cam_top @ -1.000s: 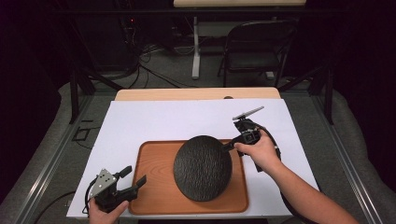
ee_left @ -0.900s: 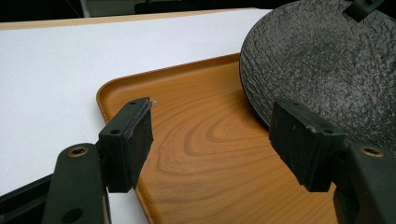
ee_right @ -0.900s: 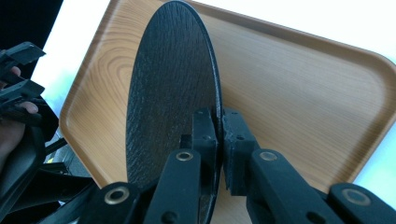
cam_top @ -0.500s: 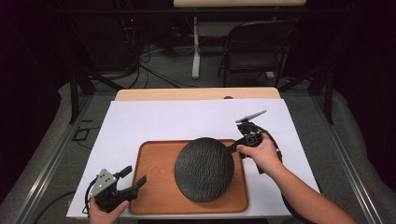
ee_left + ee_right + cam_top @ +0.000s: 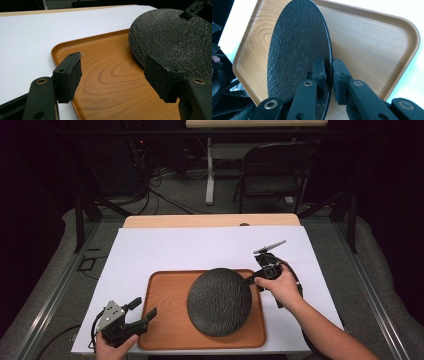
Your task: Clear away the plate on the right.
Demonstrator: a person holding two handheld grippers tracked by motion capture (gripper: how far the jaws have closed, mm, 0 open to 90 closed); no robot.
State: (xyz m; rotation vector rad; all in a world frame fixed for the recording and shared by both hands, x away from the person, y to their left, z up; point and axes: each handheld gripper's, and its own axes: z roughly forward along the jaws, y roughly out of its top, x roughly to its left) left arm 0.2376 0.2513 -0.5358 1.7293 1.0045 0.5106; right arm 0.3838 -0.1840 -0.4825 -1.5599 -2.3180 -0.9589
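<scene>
A round black textured plate [image 5: 219, 301] [image 5: 294, 50] lies on the right half of a wooden tray [image 5: 165, 295] [image 5: 367, 37], its right edge slightly raised. My right gripper [image 5: 248, 281] [image 5: 329, 71] straddles the plate's right rim. Its jaws have just been opening, and the pads now stand slightly off the rim between them. My left gripper [image 5: 144, 307] [image 5: 112, 72] hovers open over the tray's near left corner with nothing between its pads. In the left gripper view the plate [image 5: 175, 32] is to the right on the tray [image 5: 100, 50].
The tray sits on a white sheet [image 5: 200, 250] that covers a wooden table [image 5: 210, 221]. A black folding chair [image 5: 272, 175] and cables stand on the floor beyond the table. Bare white sheet lies behind and to both sides of the tray.
The plate has tipped down from a steeper tilt to lie flatter on the tray, and the right hand has sunk a little with it. The left gripper has stayed put.
</scene>
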